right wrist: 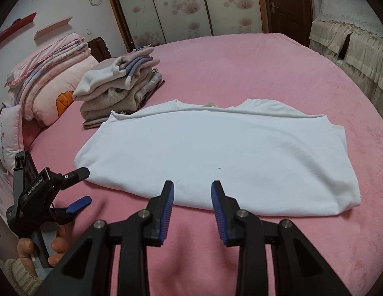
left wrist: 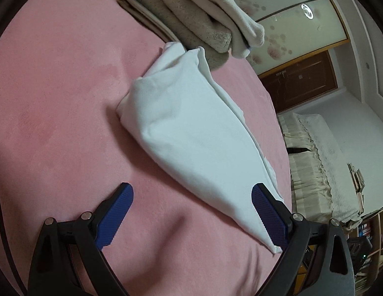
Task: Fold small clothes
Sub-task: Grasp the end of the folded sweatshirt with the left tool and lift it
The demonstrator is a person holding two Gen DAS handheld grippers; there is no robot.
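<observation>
Both tongs are standing released, gripping nothing. The white shirt [right wrist: 216, 157], half folded, is lying on the pink bed [right wrist: 240, 59] just ahead of the right gripper [right wrist: 192, 194], whose jaws are parted a little over the near hem. The left gripper [left wrist: 191, 204] is gaping wide at the shirt's end corner. I am judging the next fold: pinch both layers at the hem, lift evenly, keep clear of the folded pile [right wrist: 122, 83].
</observation>
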